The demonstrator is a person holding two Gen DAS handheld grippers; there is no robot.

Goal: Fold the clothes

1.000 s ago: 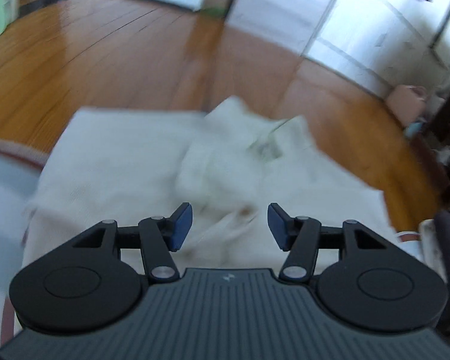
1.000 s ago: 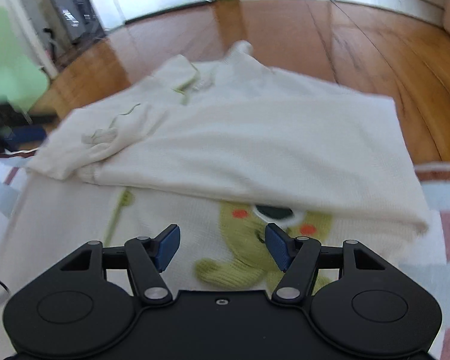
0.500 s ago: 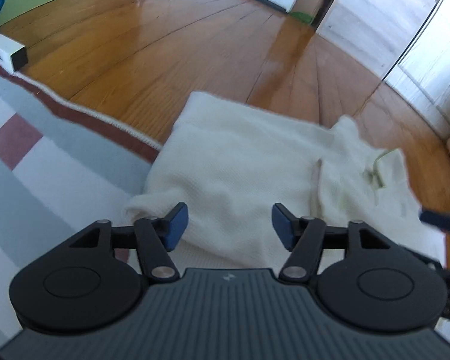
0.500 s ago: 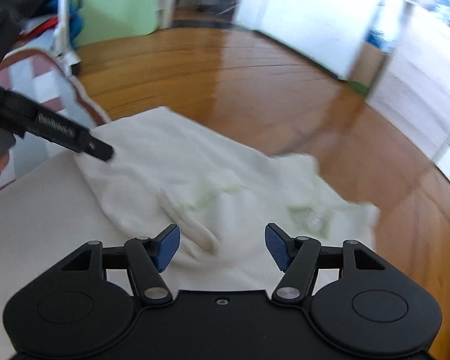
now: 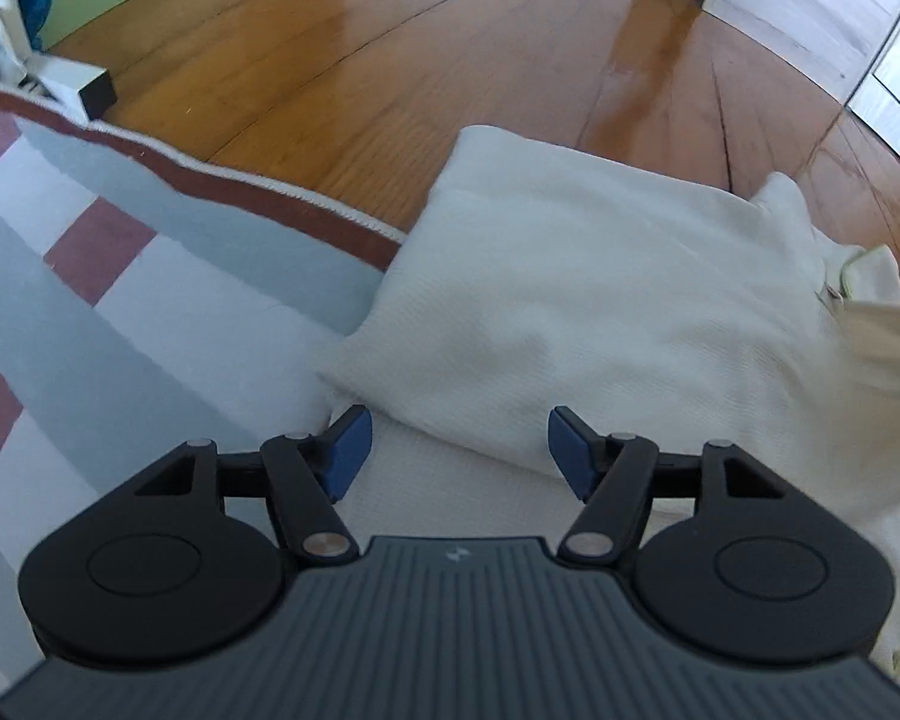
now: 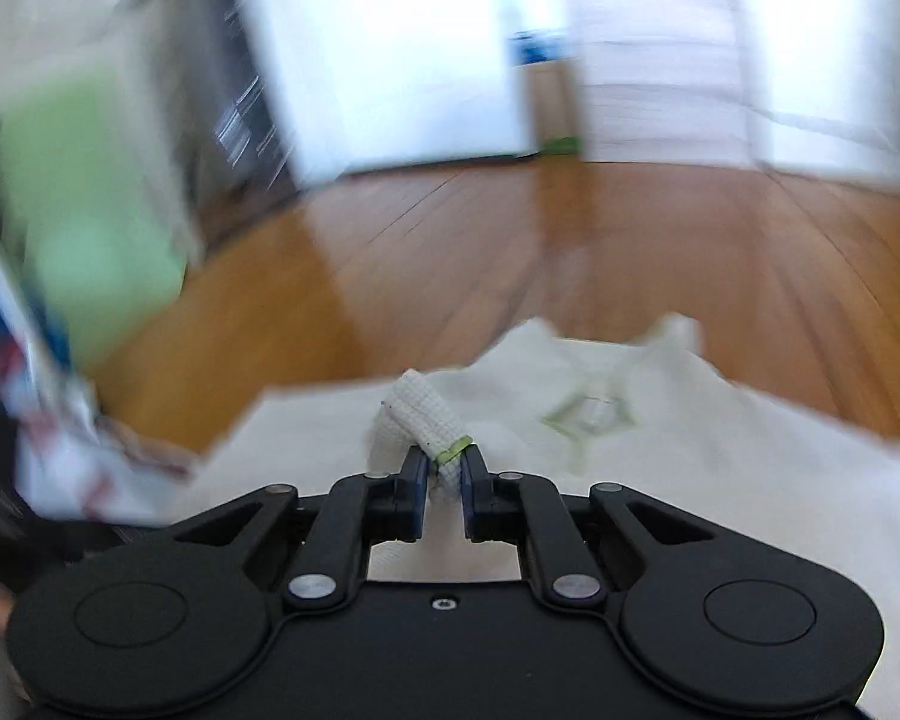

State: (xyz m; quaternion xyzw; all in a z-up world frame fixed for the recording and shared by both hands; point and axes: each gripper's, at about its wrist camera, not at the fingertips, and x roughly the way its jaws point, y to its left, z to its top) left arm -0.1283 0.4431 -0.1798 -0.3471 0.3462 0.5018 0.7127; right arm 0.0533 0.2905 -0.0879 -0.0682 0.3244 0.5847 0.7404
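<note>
Wood floor (image 5: 390, 78) across 12 o'clock in both views. Striped rug (image 5: 90, 312) at 9 o'clock, sharp in left wrist view only. Cream sweater (image 5: 570, 312) lying half on rug, half on floor, at centre. Left gripper (image 5: 456, 450) spread wide, low over sweater's near fold, holding nothing. Right wrist view blurred: right gripper (image 6: 444, 474) pinching a green-trimmed sleeve cuff (image 6: 429, 420), raised above sweater body. No containers discernible.

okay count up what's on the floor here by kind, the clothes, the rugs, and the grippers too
Clothes: 1, the cream sweater, its cuff pinched by the right gripper
Rugs: 1, the striped rug
Grippers: 2, counting the open left gripper
Total: 4
</note>
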